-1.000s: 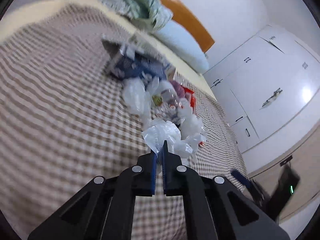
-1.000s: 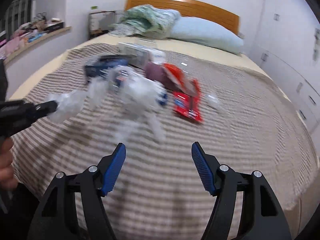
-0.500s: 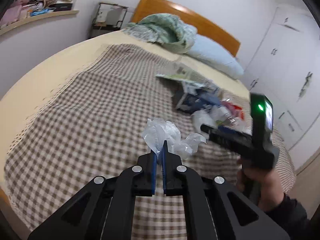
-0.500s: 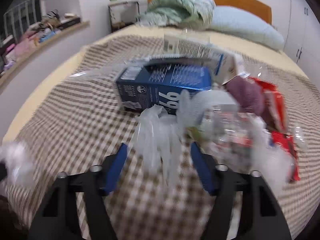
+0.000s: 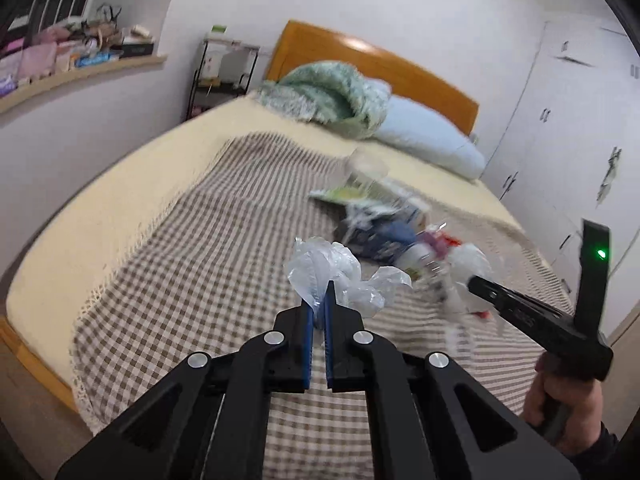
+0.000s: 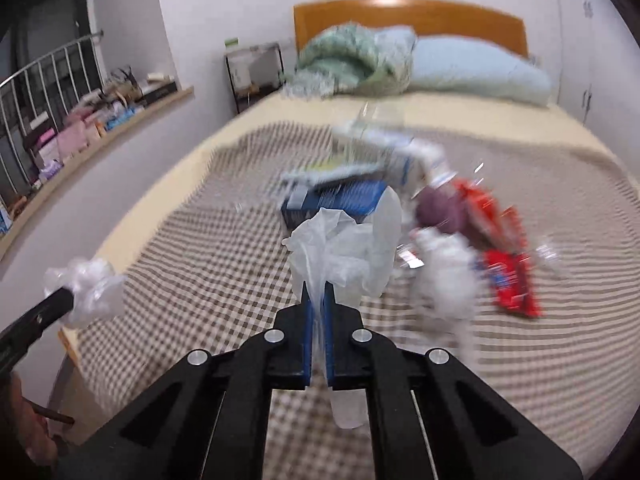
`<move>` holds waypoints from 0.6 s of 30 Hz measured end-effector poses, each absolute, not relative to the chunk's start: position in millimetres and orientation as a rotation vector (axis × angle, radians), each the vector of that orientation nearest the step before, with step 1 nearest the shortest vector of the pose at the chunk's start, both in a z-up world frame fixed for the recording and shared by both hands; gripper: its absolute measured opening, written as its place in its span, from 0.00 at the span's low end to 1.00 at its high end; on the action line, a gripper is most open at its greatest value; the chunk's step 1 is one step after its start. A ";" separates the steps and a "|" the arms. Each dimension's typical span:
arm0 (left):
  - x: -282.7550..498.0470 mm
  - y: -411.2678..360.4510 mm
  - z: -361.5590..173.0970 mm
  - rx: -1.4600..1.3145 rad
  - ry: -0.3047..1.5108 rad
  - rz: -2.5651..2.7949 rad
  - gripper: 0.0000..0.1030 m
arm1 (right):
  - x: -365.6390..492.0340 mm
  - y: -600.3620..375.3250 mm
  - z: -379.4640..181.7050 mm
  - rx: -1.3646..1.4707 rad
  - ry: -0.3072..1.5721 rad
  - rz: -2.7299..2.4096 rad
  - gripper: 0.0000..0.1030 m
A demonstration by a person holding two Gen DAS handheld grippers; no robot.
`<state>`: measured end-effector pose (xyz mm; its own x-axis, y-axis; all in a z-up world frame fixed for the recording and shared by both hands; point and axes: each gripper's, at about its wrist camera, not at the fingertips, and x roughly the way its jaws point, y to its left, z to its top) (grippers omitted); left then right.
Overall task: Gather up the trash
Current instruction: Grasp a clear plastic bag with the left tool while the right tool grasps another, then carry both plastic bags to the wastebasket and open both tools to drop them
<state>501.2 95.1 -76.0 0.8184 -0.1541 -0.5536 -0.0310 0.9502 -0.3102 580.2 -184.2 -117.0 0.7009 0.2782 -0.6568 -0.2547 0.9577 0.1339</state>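
Two grips full: left gripper (image 5: 319, 300) clamped on a crumpled clear plastic bag (image 5: 336, 276), right gripper (image 6: 319, 300) just closed tight on a white plastic bag (image 6: 344, 252). Both held above the checked blanket (image 5: 192, 272); remaining trash pile (image 6: 440, 216) mid-bed, toward the right edge.

A pale blue pillow (image 6: 476, 66) and green blanket (image 6: 352, 60) lie against the wooden headboard (image 6: 408, 10).

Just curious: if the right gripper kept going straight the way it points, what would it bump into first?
Probably the blue carton in the trash pile on the checked blanket. The right gripper, shut on a crumpled white plastic bag, aims roughly there, though blur makes depth uncertain.
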 end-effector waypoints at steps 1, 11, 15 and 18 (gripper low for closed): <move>496.9 91.1 -69.9 -0.317 0.597 -0.074 0.02 | 569.1 -190.5 -106.8 0.033 0.715 0.291 0.05; 427.7 3.7 -18.8 -0.228 0.542 -0.209 0.02 | 462.5 -297.0 -60.7 0.066 0.604 0.164 0.05; 407.6 -53.7 -15.8 -0.165 0.558 -0.295 0.02 | 420.7 -351.1 -59.1 0.084 0.587 0.079 0.05; 395.6 -104.1 -22.3 -0.127 0.585 -0.378 0.02 | 388.2 -392.0 -62.4 0.081 0.583 0.001 0.05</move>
<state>395.6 -104.1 -22.3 0.7670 -0.3831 -0.5147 0.3121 0.9236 -0.2225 388.2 -392.0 -62.4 0.8350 0.0237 -0.5497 0.0222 0.9968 0.0768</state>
